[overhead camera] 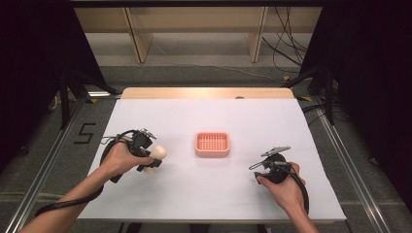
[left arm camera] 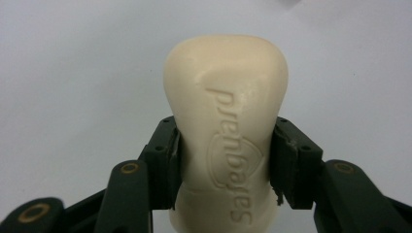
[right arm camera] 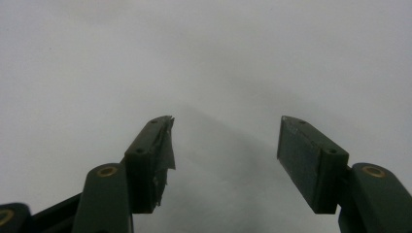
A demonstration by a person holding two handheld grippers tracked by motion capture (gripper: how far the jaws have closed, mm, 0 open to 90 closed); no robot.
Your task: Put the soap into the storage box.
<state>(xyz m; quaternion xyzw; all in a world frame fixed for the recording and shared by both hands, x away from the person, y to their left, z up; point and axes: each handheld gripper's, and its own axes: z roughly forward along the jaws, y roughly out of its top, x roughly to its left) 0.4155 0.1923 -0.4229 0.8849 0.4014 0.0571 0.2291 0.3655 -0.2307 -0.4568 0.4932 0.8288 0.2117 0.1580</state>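
Cream soap (left arm camera: 226, 131) sits pinched between the pads of my left claw (overhead camera: 151, 162), clamped at its waist, with embossed lettering facing up and its rounded end poking out past the jaws. I hold it just above the white counter (overhead camera: 209, 194), on the left side. My right claw (overhead camera: 260, 170) rests low at the right, jaws spread wide with bare counter between them. Farther out, mid-counter, lies the pink slotted soap dish (overhead camera: 212, 144), well apart from both claws.
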